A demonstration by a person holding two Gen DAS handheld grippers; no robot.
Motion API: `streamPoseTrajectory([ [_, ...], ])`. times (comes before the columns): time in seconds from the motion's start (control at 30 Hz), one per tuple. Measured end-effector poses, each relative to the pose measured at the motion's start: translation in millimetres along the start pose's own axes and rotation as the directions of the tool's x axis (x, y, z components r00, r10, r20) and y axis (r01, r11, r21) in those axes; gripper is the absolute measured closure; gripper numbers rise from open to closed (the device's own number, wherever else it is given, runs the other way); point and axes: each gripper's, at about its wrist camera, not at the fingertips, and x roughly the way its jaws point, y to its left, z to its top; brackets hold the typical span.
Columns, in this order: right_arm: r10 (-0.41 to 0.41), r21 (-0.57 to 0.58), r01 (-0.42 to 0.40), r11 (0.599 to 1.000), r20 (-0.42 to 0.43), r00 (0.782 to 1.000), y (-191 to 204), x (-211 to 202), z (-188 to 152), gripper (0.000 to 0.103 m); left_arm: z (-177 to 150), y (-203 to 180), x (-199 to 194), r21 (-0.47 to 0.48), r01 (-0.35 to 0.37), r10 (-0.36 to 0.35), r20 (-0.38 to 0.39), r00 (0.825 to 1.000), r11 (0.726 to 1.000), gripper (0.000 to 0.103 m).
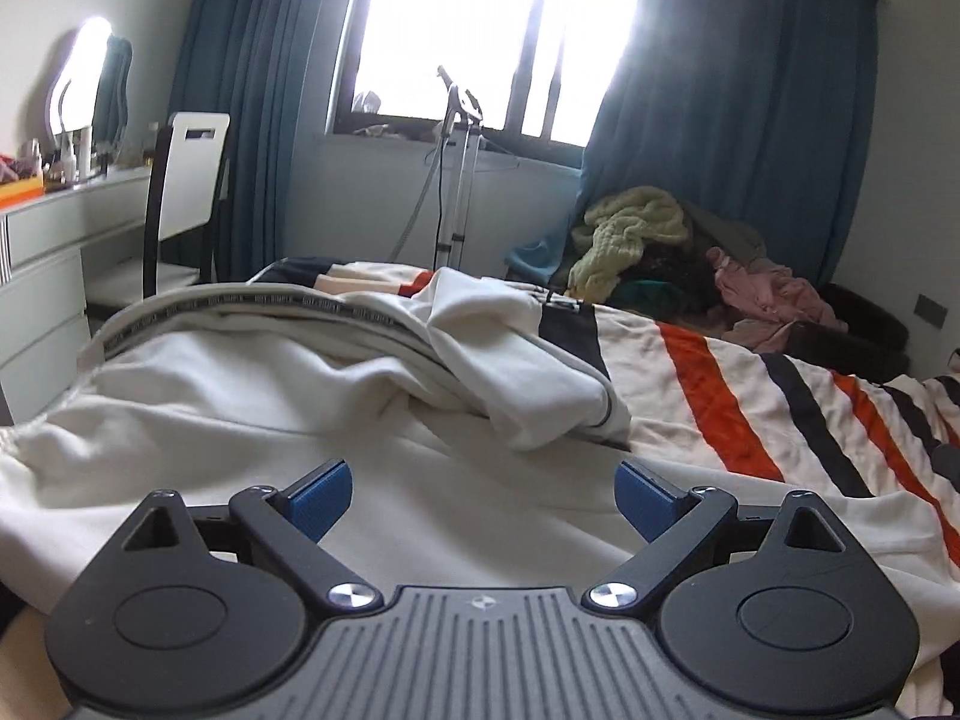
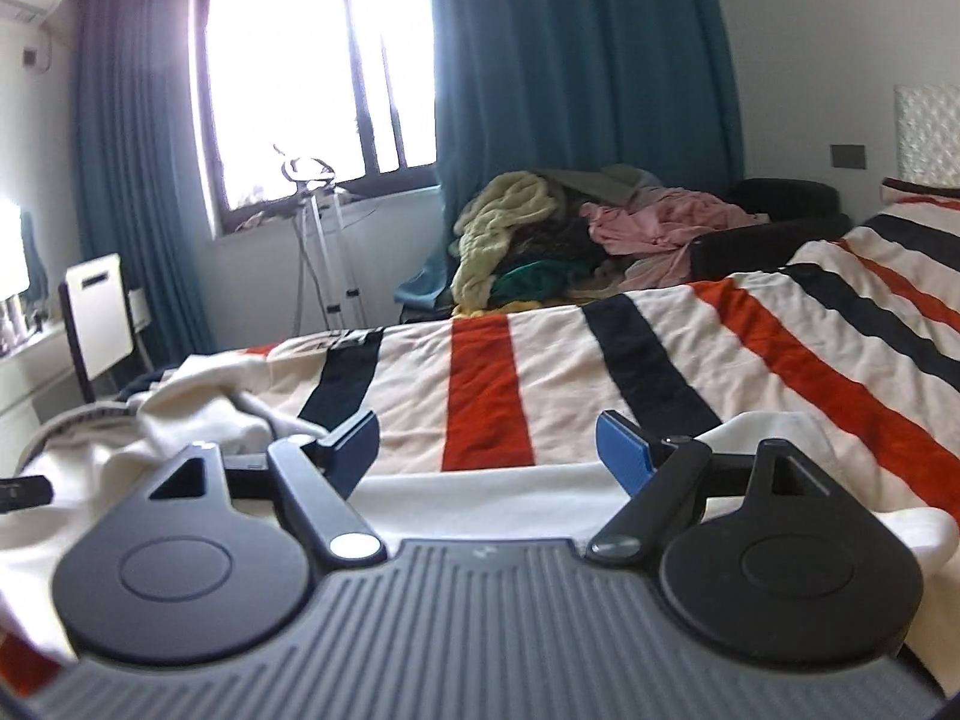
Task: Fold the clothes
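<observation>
On the near left of the striped bed point(image 2: 750, 360): cream garment point(image 1: 252, 396) lying rumpled, both claws spread wide and holding nothing.

Left gripper point(image 1: 483, 498) hangs over the garment's flat near panel; right gripper point(image 2: 487, 450) sits at its right edge, where cloth meets blanket. Risk: pinching blanket along with the hem, or catching only one layer, would skew the fold. Open blanket lies right and far; the clothes pile point(image 2: 540, 228) stands well apart.

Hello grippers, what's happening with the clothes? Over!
Left hand-held gripper open, right hand-held gripper open, both empty. White garment rumpled on striped blanket, unfolded. Nothing blocking.
</observation>
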Motion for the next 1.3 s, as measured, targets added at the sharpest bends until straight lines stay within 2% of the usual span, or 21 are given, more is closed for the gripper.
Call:
streamPoseTrajectory([
  [0.33,-0.017,0.032,0.018,0.999,-0.018,1.000,-4,6,-3,0.021,-9,-5,1,0.053,-0.001,0.002,-0.027,1.000,0.999,0.008],
  [0.57,-0.028,0.023,0.028,0.999,-0.025,0.999,-3,8,-4,0.021,14,-18,22,0.183,0.009,-0.002,-0.037,0.999,0.983,0.006],
  [0.73,-0.044,0.058,0.047,0.997,-0.057,0.997,-9,20,-8,0.021,21,-21,68,0.243,-0.027,0.042,-0.057,0.998,0.970,0.006],
  [0.87,-0.063,0.088,0.072,0.994,-0.096,0.993,-14,33,-14,0.021,24,-20,115,0.226,-0.080,0.103,-0.096,0.990,0.971,0.006],
  [0.97,-0.085,0.098,0.095,0.991,-0.110,0.990,-15,46,-19,0.021,36,-25,143,0.294,-0.119,0.129,-0.015,0.992,0.948,0.006],
  [1.03,-0.092,0.112,0.106,0.988,-0.122,0.988,-16,57,-21,0.021,48,-29,165,0.362,-0.156,0.147,0.054,0.988,0.919,0.002],
  [1.13,-0.097,0.127,0.115,0.985,-0.141,0.985,-17,74,-25,0.021,67,-36,211,0.416,-0.178,0.173,0.051,0.984,0.892,0.001],
  [1.17,-0.098,0.129,0.118,0.985,-0.148,0.984,-18,80,-27,0.021,74,-38,226,0.424,-0.172,0.174,0.035,0.984,0.889,0.001],
  [1.27,-0.107,0.134,0.129,0.983,-0.156,0.982,-19,97,-31,0.021,96,-43,269,0.395,-0.144,0.159,-0.007,0.987,0.907,0.001],
  [1.3,-0.112,0.136,0.134,0.982,-0.159,0.981,-20,102,-31,0.021,101,-45,285,0.389,-0.152,0.174,-0.023,0.984,0.909,0.001],
])
